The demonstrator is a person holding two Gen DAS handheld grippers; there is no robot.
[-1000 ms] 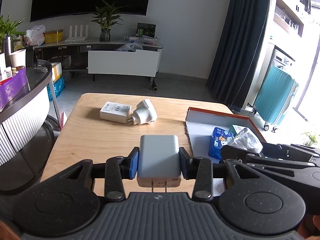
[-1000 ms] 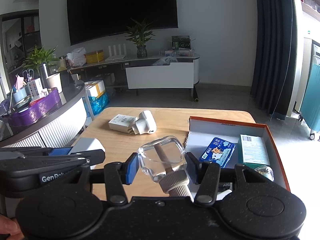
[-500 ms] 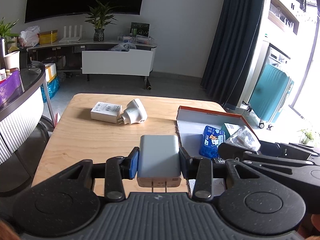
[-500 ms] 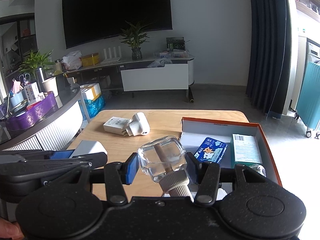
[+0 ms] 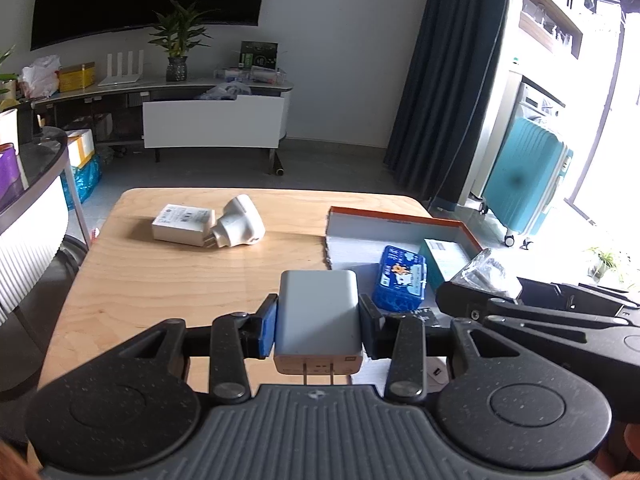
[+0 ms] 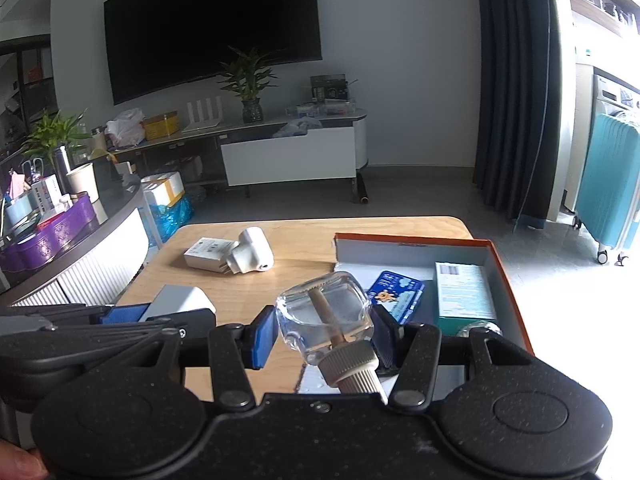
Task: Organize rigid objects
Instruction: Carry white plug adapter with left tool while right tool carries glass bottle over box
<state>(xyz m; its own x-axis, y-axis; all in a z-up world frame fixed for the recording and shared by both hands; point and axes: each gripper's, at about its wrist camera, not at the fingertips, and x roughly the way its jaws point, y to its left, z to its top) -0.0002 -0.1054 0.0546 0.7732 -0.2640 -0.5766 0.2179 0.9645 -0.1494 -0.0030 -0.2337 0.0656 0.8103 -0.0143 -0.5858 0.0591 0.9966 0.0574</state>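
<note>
My left gripper [image 5: 319, 322] is shut on a grey wall charger [image 5: 318, 312], prongs toward the camera, held above the wooden table [image 5: 180, 276] near the left wall of the orange-rimmed box [image 5: 396, 220]. My right gripper [image 6: 325, 330] is shut on a clear glass bottle [image 6: 324, 312] with a beige cap, held over the box's near left corner [image 6: 412, 240]. The box holds a blue pack [image 5: 400, 276] and a teal carton [image 6: 462, 294]. A white adapter block [image 5: 182, 224] and a white plug [image 5: 240, 228] lie at the table's far left.
A curved counter [image 6: 80, 248] with a purple tray stands left of the table. A TV console with a plant [image 5: 176, 44] lines the far wall. A teal suitcase [image 5: 524, 180] stands at the right by the curtain.
Both grippers have shifted right toward the box with their objects still held. The box and its contents now sit closer to the left gripper.
</note>
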